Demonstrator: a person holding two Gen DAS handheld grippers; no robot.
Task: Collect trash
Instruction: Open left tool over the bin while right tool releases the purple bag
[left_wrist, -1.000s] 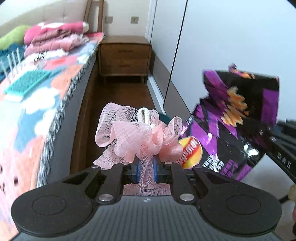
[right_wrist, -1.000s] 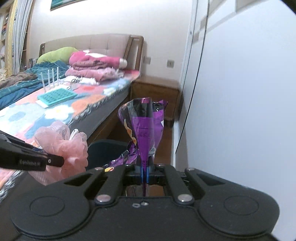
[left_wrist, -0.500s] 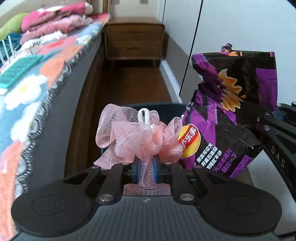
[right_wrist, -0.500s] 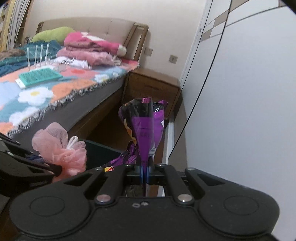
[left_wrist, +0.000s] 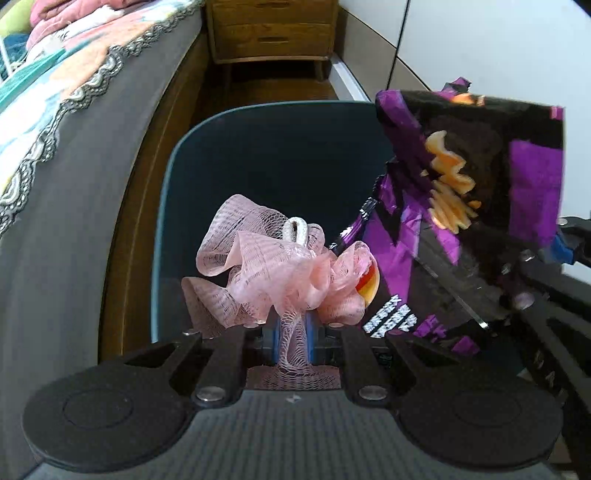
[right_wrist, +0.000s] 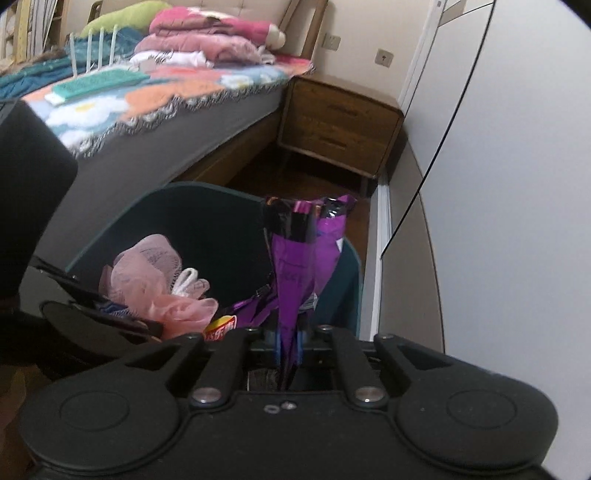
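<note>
Two tools hang over one dark teal bin (left_wrist: 258, 155) in a bedroom, each carrying one piece of trash. The left tool (left_wrist: 291, 332) is clamped on a single pink mesh sponge (left_wrist: 273, 269), a strand of netting pinched between its blue pads (left_wrist: 275, 338) and the rest of the ruffled ball, with one white cord loop (left_wrist: 297, 229), bunched just ahead of the tips above the bin's open mouth. To its right, the right tool (right_wrist: 288, 341) has one purple chip bag (right_wrist: 303, 258) standing upright between its pads; its jaws are opening, and the pinched edge of the bag still sits between them with the blue pads against it. The bag's printed face (left_wrist: 461, 206) shows in the left wrist view, reaching past the bin's right rim, its lower corner touching or overlapping the sponge. From the right wrist view the sponge (right_wrist: 155, 284) lies left of the bag, inside the outline of the bin (right_wrist: 207, 221). Left of both tools runs one bed (right_wrist: 155, 107) with a floral spread, holding one stack of folded pink clothes (right_wrist: 207, 37). Beyond the bin stands one wooden nightstand (right_wrist: 343, 125) with two drawers, and a white wall (right_wrist: 517, 184) rises on the right.
</note>
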